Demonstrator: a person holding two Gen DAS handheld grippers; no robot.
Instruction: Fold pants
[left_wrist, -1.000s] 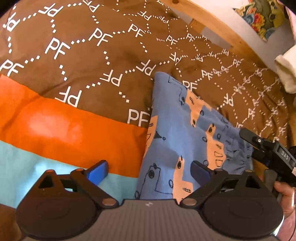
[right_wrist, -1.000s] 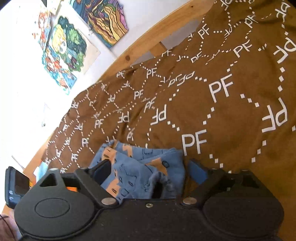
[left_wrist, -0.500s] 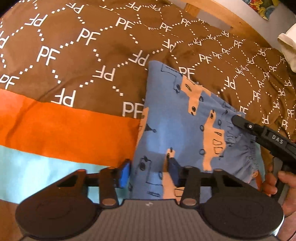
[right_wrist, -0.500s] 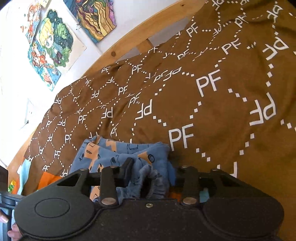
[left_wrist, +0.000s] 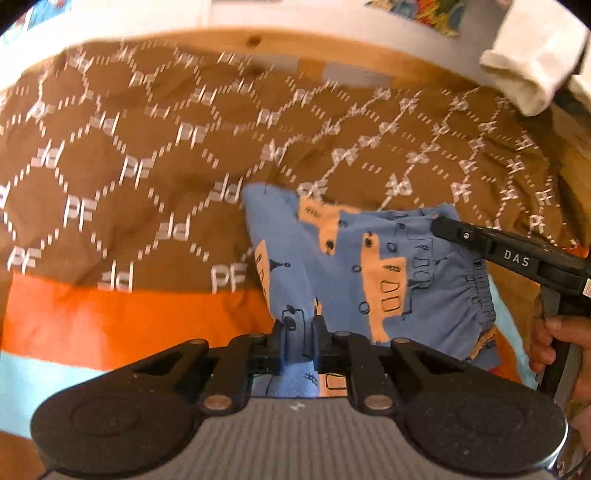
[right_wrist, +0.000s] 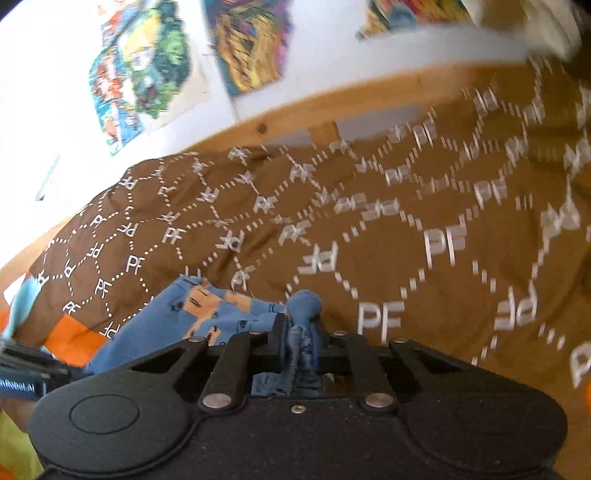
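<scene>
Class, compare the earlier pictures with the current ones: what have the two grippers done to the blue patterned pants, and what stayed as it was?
Both jaws have just been closing. The left gripper now pinches an edge of the blue pants with orange patches, and the right gripper clamps the bunched elastic waistband. The gripped fabric has begun lifting. The brown "PF" patterned bedspread stays spread under them.

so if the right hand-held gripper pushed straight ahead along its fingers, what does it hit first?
The right hand-held gripper, already shut on the bunched blue pants, would likely meet the brown PF-print bedspread just beyond; depth is unclear in the fisheye view.
</scene>
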